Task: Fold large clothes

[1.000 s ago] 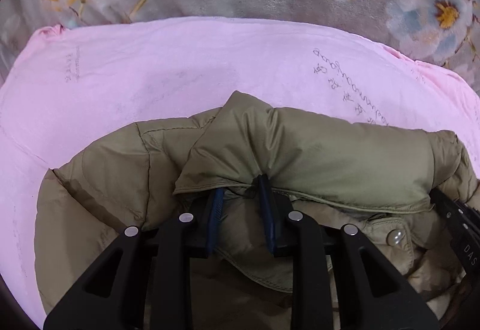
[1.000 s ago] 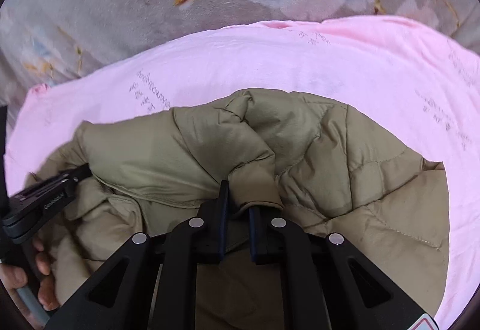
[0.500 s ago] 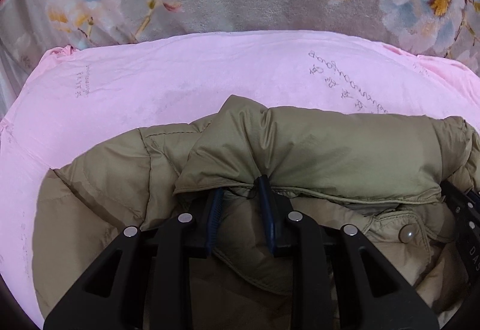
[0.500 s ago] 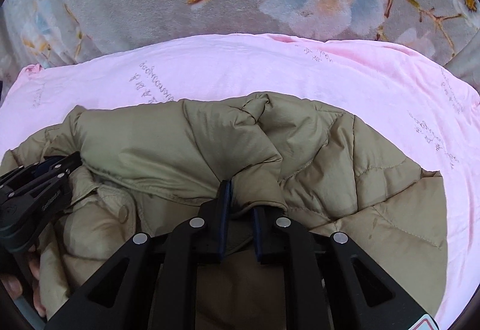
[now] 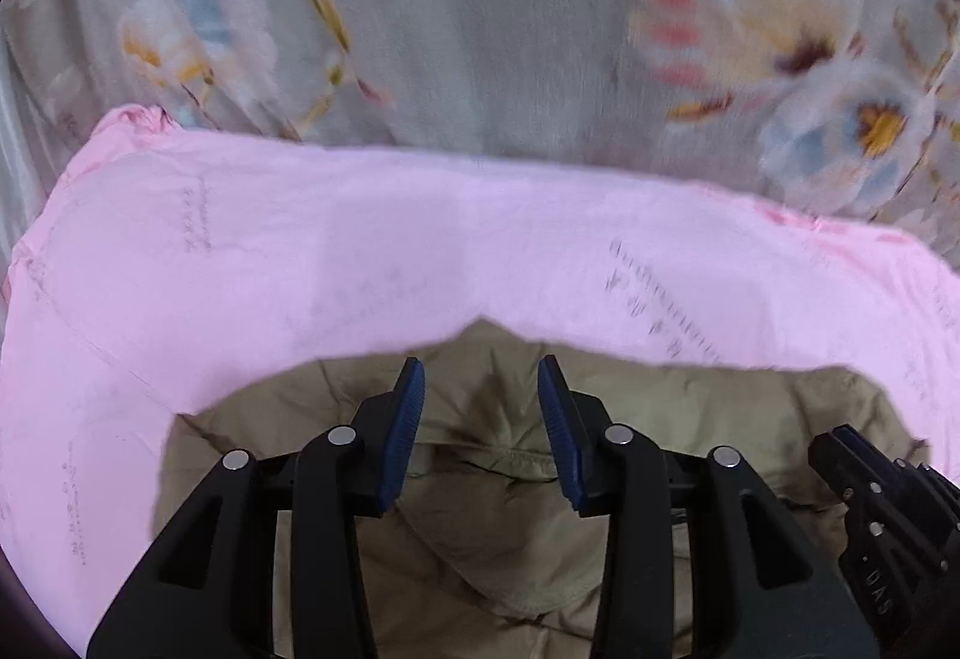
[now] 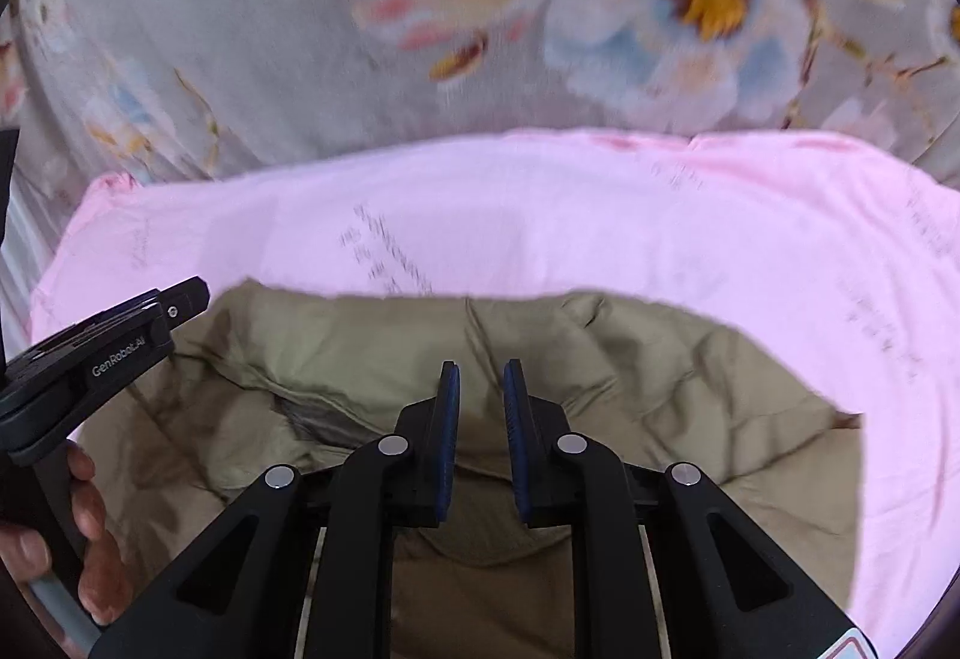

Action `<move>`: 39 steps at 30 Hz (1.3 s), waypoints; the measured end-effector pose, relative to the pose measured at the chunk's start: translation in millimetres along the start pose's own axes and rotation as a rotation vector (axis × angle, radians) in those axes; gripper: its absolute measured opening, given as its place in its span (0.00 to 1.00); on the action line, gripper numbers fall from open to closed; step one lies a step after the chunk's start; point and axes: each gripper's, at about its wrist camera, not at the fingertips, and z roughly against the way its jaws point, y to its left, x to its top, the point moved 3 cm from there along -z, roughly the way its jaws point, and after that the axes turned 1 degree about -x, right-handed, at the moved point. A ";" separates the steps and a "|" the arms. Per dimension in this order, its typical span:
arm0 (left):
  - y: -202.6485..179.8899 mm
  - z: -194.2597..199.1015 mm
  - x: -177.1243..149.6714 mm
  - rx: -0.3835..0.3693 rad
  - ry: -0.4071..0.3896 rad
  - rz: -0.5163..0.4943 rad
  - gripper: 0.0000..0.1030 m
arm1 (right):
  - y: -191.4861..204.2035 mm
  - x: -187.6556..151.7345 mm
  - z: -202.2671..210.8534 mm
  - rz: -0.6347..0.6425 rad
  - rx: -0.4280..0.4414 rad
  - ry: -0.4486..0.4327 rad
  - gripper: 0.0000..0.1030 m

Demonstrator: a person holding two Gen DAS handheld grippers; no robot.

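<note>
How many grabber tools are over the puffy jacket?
2. The left gripper is over the khaki jacket's left part, and the right gripper over its right. Both are open, holding nothing.

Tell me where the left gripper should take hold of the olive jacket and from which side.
Grip the puckered ridge of the olive jacket along its far folded edge, straight ahead of the left gripper. Come from the near side, down and forward, with the open jaws straddling the ridge. There the padding bunches into a raised fold the jaws could likely close on; elsewhere it lies flatter on the pink sheet.
</note>
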 end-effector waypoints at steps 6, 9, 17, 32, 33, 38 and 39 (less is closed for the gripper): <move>-4.2 -31.6 -36.6 0.032 0.006 -0.058 0.37 | 0.0 -23.9 -24.1 0.033 -0.014 0.013 0.09; -2.0 -33.5 -40.4 0.024 -0.007 -0.053 0.37 | 1.5 -26.4 -27.4 0.040 -0.025 0.000 0.09; -4.9 -36.1 -40.8 0.043 -0.019 -0.071 0.37 | 3.3 -29.1 -29.6 0.057 -0.043 -0.015 0.09; 33.6 24.0 -64.6 -0.091 -0.026 0.048 0.57 | -17.7 -58.8 45.6 -0.079 0.108 -0.036 0.20; 48.5 53.4 -79.8 -0.126 -0.045 0.044 0.60 | -22.2 -69.3 68.4 -0.071 0.115 -0.041 0.22; 119.6 148.2 -163.7 -0.147 -0.021 -0.003 0.83 | -74.1 -157.3 194.2 -0.022 0.076 -0.045 0.51; 139.3 163.6 -184.0 -0.145 0.006 0.009 0.85 | -89.5 -182.9 219.5 -0.025 0.065 -0.034 0.58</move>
